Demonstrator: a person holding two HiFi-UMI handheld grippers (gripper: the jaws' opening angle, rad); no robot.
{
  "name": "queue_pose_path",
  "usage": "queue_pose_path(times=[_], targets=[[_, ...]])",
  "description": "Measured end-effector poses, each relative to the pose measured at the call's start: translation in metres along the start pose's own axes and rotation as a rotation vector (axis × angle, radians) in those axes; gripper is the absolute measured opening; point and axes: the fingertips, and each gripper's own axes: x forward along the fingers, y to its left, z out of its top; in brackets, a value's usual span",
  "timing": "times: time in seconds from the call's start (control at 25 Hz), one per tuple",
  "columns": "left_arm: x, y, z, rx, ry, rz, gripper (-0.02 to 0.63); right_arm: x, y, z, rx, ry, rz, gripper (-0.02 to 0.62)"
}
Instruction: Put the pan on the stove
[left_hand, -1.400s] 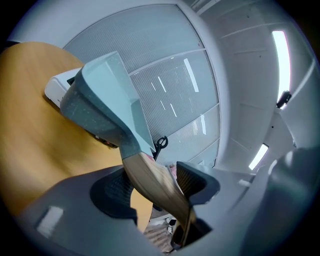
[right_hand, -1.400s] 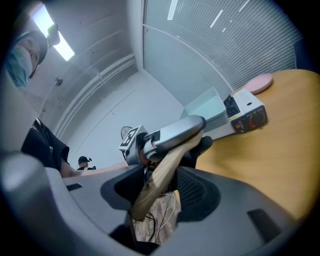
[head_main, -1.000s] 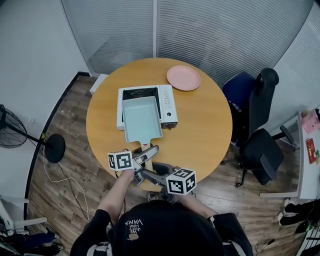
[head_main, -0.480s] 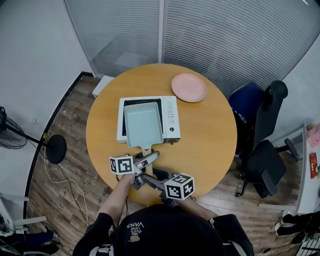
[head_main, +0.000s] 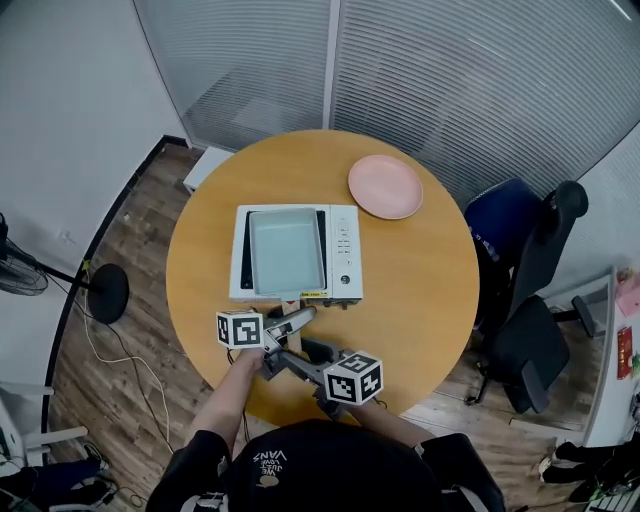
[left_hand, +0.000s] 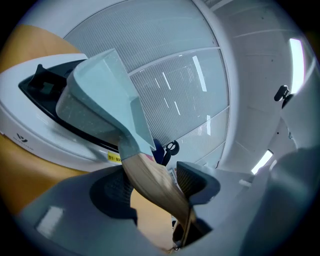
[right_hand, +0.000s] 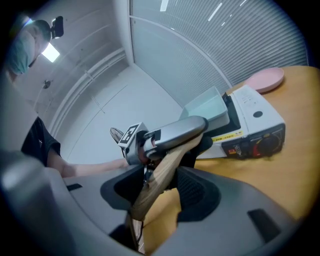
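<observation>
A light blue rectangular pan rests in the burner area of the white tabletop stove. Its wooden handle sticks out over the stove's front edge toward me. My left gripper is shut on the handle close to the pan, with the wood wedged between both pads. Just behind it, my right gripper is shut on the handle's end. From the right gripper view, the left gripper stands in front of the stove.
A pink plate lies on the round wooden table, to the right behind the stove. A dark office chair stands to the right of the table. A fan base and cable lie on the floor at the left.
The pan has slid farther onto the stove and straightened. It hung askew over the front edge before and now sits square on it. Both grippers followed forward, still on the handle.
</observation>
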Motion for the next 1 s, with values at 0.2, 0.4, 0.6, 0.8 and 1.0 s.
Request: queue_pose_path(times=[0.2, 0.4, 0.6, 0.8, 1.0], targets=[[0.003, 0.005, 0.014, -0.009, 0.003, -0.014, 0.25, 0.008, -0.006, 0.012, 0.007, -0.013, 0.001, 0.195], [0.003, 0.011, 0.023, -0.032, 0.009, -0.027, 0.252, 0.016, -0.009, 0.02, 0.016, -0.022, -0.003, 0.195], [0.002, 0.012, 0.028, -0.05, 0.015, -0.028, 0.258, 0.019, -0.008, 0.026, 0.04, -0.042, 0.009, 0.195], [0.001, 0.014, 0.032, -0.062, 0.074, -0.013, 0.262, 0.024, -0.005, 0.033, 0.063, -0.051, 0.009, 0.195], [0.0, 0.013, 0.029, -0.052, 0.088, -0.013, 0.265, 0.025, -0.002, 0.03, 0.055, -0.053, 0.008, 0.195]])
